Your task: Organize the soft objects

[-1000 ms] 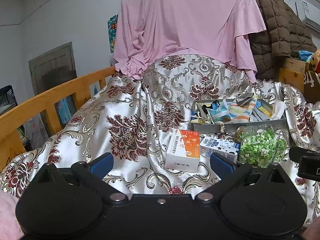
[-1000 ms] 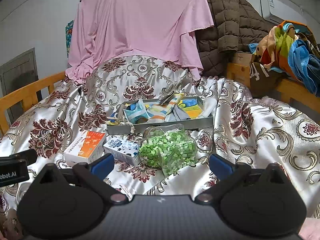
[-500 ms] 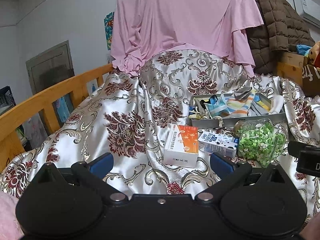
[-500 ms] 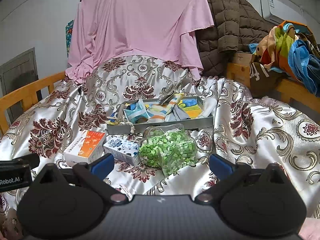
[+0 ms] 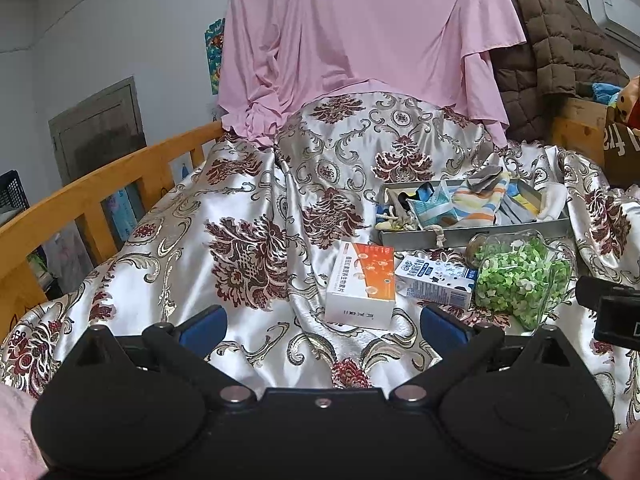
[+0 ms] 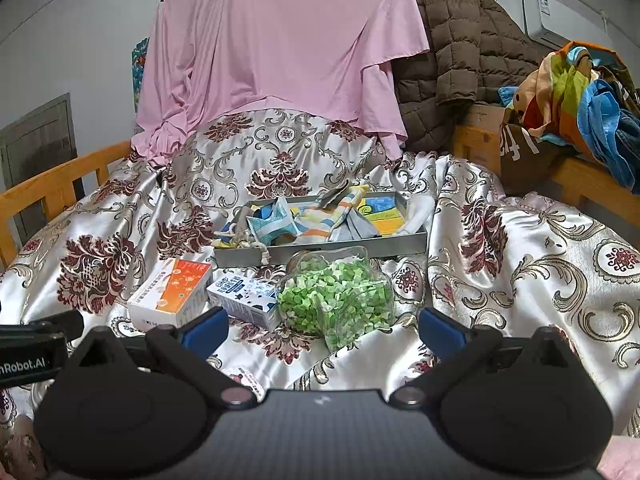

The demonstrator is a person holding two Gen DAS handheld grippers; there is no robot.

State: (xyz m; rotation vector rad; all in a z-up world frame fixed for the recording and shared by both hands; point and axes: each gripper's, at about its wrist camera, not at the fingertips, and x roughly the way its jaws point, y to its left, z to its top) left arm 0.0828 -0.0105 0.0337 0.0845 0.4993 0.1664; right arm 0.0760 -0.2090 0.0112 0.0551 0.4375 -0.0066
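Lying crumpled, perhaps overlapping, striped cloths fill the tray

On the bedspread ahead of me a tray holds a heap of cloth pieces. Before the tray, left to right, lie a box, a carton touching it, and a jar on its side.

Orange-white box beside milk carton; brown quilted jacket behind
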